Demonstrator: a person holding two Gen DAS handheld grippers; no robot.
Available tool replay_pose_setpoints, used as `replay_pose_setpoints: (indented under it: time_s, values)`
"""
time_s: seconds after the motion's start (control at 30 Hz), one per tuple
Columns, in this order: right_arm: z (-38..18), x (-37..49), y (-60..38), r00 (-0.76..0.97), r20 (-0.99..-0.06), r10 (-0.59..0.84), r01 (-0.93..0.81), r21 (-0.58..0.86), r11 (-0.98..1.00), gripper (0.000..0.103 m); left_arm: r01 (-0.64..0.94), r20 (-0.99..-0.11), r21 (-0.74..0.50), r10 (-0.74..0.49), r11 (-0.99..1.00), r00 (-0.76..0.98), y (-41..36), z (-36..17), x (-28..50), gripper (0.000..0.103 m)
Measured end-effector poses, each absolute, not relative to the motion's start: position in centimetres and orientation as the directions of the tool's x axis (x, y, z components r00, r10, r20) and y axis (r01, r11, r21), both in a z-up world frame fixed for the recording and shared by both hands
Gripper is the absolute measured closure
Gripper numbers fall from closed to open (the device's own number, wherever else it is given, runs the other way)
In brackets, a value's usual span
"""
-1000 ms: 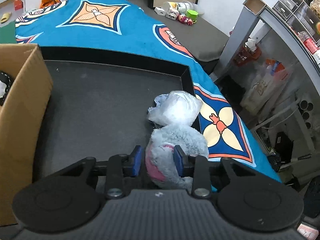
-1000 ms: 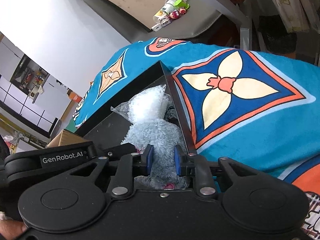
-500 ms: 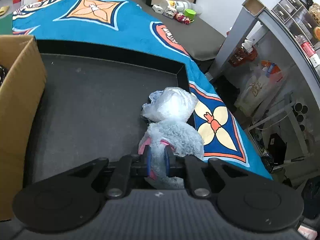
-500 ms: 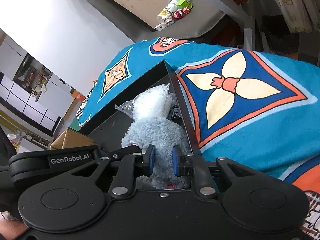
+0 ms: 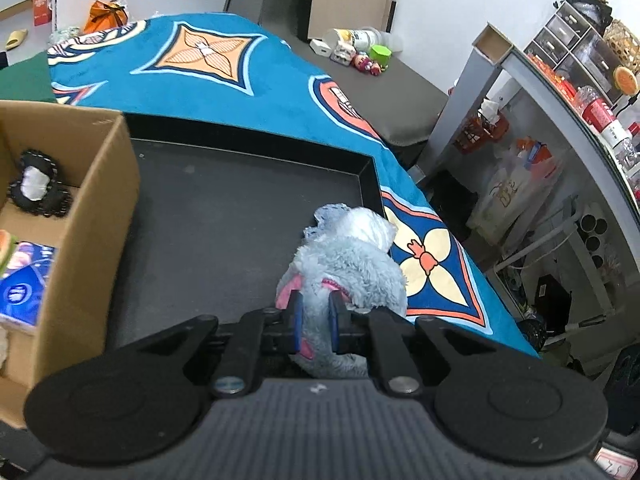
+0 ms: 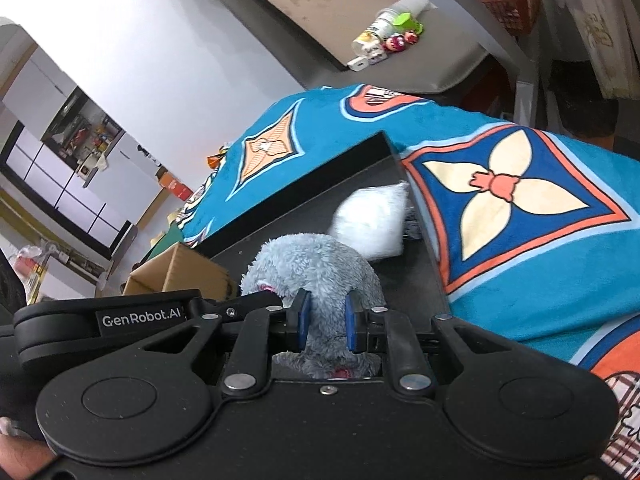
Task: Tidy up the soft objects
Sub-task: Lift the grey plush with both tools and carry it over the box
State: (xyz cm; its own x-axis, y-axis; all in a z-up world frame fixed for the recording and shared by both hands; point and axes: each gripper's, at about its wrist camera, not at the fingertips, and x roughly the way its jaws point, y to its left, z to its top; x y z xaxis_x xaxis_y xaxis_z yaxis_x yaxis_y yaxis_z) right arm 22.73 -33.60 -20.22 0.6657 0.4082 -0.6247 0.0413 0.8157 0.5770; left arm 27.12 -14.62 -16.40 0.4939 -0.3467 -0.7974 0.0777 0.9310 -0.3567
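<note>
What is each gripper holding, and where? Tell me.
Both the left gripper and right gripper are shut on the grey plush toy, pinching its furry body.

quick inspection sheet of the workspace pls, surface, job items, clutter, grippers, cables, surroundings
surface: black tray on a blue patterned blanket.
job's things: grey plush toy clamped by both grippers; white bagged item in the tray's corner; cardboard box holding a black-and-white soft item.
clutter: bottle and small toys on the grey bench.
grippers: left gripper and right gripper both shut on the plush.
cables: nothing seen.
surroundings: shelving with drawers, hanging bags.
</note>
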Motion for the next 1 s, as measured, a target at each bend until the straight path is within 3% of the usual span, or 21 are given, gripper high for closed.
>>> replay_pose_setpoints:
  time_s: [1.0]
  values:
    - [-13.9, 21.2, -24.6, 0.682, -0.571, 0.458, -0.114, 0.535, 0.837, 0.085, 0.002, -0.733, -0.378, -0.301, 0.926, 0.611, -5.2, -10.6, 23.5, 0.091]
